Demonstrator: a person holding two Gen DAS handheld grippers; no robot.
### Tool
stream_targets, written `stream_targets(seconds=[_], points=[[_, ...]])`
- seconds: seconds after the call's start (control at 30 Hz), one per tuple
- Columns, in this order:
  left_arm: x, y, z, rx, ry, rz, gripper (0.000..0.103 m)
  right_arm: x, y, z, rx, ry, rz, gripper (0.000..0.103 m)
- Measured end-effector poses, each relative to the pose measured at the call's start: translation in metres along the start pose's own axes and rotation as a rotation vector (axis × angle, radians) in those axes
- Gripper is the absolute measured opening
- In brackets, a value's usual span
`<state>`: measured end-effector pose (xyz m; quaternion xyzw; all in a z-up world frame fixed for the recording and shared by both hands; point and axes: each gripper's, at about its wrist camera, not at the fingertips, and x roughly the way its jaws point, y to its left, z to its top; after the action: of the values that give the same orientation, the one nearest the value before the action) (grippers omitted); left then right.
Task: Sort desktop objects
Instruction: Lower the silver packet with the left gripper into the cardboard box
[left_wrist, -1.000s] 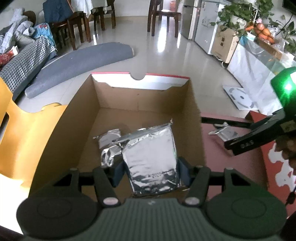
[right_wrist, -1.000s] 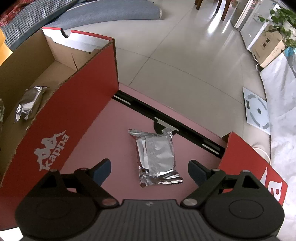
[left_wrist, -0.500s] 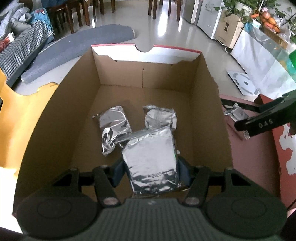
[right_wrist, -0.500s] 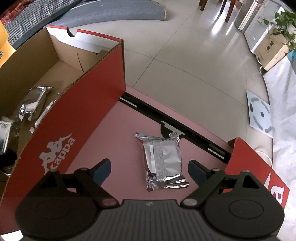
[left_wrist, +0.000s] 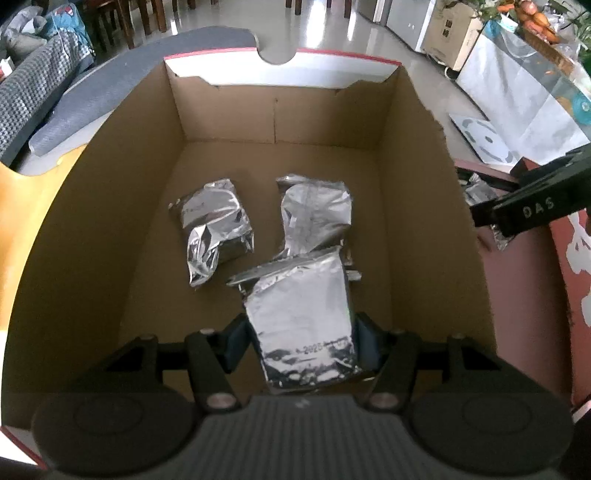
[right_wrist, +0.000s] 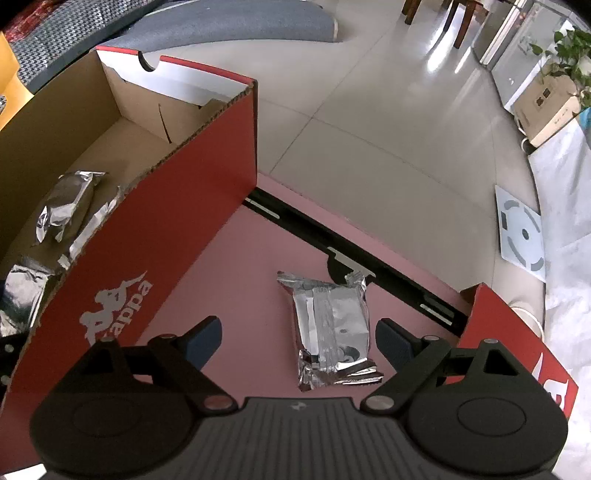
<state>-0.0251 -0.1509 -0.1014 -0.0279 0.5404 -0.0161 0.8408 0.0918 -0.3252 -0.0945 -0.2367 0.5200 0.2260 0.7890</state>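
Here, the left gripper (left_wrist: 301, 334) clamps a silver foil packet (left_wrist: 301, 317) inside the open cardboard box (left_wrist: 110, 206), with two more foil packets (left_wrist: 216, 225) lying on the box floor just ahead of its fingers. The right gripper (right_wrist: 297, 338) hangs with jaws spread wide, unclosed, above a lone foil pouch (right_wrist: 332, 325) on the red tabletop (right_wrist: 240, 266), beside the box.
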Motion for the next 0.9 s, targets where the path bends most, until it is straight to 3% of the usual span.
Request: stream_targets(seconds=[0.5,0.77,0.9], points=[[0.0,0.007,0.013,0.001,0.036,-0.022,0.058,0.004,0.003,0.003,-0.009,0.009,0.01,0.09],[0.016,0.001,0.02,0.062,0.108,-0.03,0.057,0.001,0.003,0.005,-0.003,-0.005,0.02,0.09],[0.017,-0.004,0.028,0.107,0.107,-0.009,0.057,0.0,0.003,0.007,0.0,-0.011,0.029,0.09]])
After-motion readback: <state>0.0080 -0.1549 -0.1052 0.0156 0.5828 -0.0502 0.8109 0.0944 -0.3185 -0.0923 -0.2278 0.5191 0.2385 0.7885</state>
